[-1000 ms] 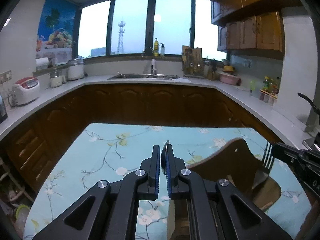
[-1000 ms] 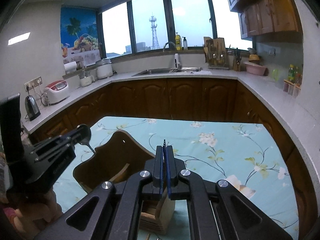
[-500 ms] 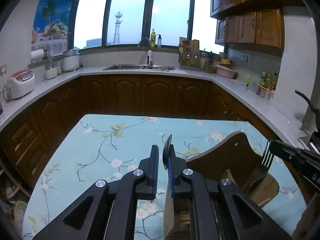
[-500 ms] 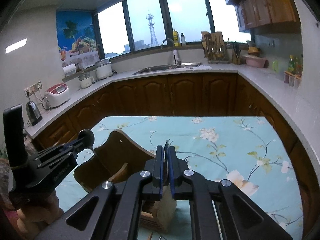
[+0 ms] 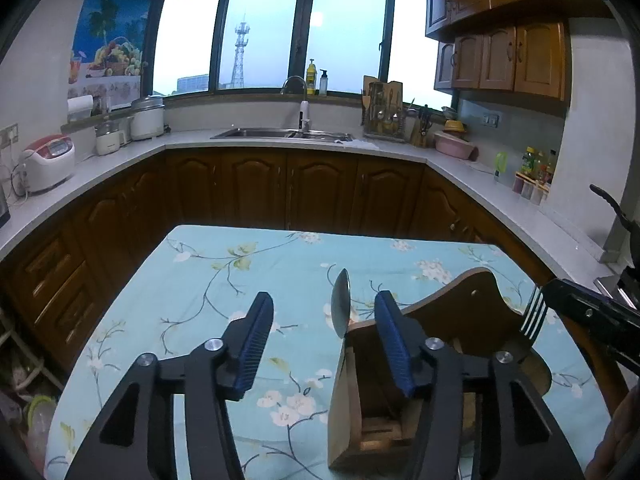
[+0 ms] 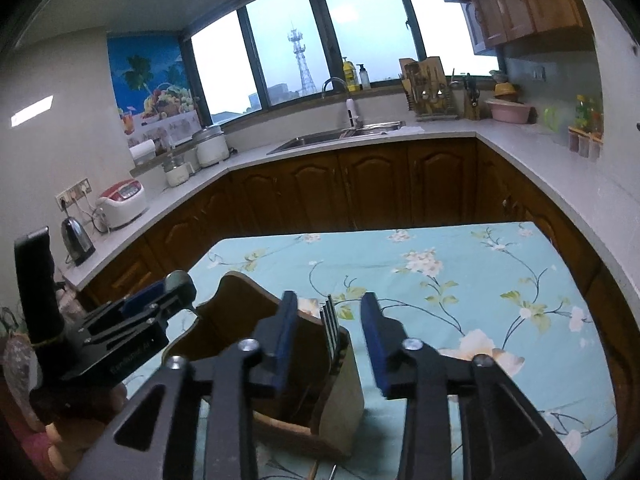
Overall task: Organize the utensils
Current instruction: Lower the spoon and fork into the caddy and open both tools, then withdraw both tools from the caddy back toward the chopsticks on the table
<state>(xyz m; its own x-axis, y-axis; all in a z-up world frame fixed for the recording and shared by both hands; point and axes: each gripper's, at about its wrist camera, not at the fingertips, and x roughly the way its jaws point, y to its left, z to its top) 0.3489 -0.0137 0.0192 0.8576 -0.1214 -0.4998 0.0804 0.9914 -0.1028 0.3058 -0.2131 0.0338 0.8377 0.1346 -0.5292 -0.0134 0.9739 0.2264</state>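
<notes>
Left wrist: spoon [image 5: 340, 307] upright in wooden holder [image 5: 472, 312], jaws wide — right wrist: fork [image 6: 330, 322], jaws wide.

A metal spoon [image 5: 340, 305] and a fork [image 6: 331, 322] stand upright, heads up, in the wooden utensil holder [image 5: 472, 332], spoon at one end, fork at the other.
</notes>
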